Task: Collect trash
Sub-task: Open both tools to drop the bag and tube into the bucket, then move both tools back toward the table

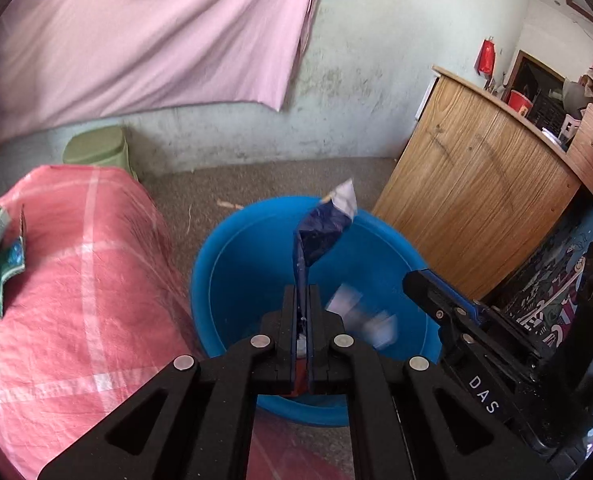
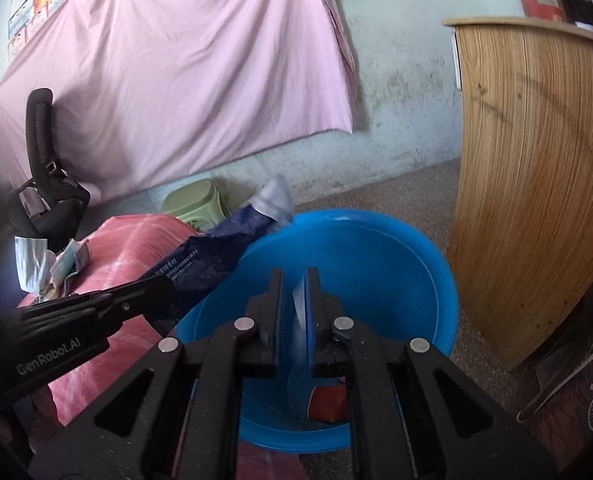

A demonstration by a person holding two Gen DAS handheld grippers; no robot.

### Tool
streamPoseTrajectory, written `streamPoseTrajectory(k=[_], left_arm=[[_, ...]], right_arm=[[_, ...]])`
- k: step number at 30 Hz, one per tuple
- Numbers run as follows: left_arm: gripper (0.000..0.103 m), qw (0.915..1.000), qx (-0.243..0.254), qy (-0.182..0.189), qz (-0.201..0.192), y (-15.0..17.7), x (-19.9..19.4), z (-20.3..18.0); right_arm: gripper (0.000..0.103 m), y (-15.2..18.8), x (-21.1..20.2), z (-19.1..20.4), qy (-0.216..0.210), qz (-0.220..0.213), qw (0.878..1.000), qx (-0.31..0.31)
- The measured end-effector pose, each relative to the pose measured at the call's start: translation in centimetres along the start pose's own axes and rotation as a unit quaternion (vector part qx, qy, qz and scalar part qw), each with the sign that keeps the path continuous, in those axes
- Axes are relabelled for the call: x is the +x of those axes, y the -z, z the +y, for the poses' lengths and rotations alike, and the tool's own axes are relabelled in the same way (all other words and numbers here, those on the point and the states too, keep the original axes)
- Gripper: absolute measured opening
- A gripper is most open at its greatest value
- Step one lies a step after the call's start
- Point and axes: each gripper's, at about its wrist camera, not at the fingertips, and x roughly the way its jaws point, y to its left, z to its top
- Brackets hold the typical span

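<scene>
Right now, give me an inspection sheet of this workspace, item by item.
Surface: pink checked cover beside a carpeted floor.
Job's things: blue bucket on the floor; dark blue wrapper held above it; a red item in the bucket's bottom; blurred white scraps over the bucket.
Clutter: green wrappers left on the pink cover.
Grippers: left gripper shut on the dark blue wrapper; right gripper slightly open, a pale scrap between its jaws.
Cables: nothing seen.
Surroundings: pink sheet on the wall, wooden cabinet, green stool, black chair.
</scene>
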Motion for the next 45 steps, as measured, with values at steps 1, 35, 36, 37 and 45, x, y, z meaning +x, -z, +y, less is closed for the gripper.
streamPoseTrajectory(k=[1, 35, 36, 37, 45], left_arm=[[0.003, 1.0, -0.003, -0.001, 0.004, -0.1, 0.2, 0.1], [0.099, 0.9429, -0.076, -0.169, -0.277, 4.9, -21.2, 12.0], [0.101, 0.9383, -0.077, -0.178, -0.286, 5.3, -22.0, 12.5], [0.101, 0.9348, -0.078, -0.187, -0.292, 5.7, -22.6, 12.9], [0.101, 0.9062, -0.089, -0.252, -0.328, 9.1, -26.3, 16.5]], right_arm=[[0.036, 0.0, 0.2, -0.1, 0.001, 0.003, 1.0, 0.001], [0.103, -3.5, -8.7, 10.4, -0.075, -0.223, 0.971, -0.026], [0.103, -3.4, -8.8, 11.0, -0.08, -0.229, 0.97, -0.03], [0.103, -3.3, -9.0, 11.9, -0.087, -0.234, 0.968, -0.038], [0.103, -2.2, -9.9, 16.7, -0.124, -0.268, 0.952, -0.08]])
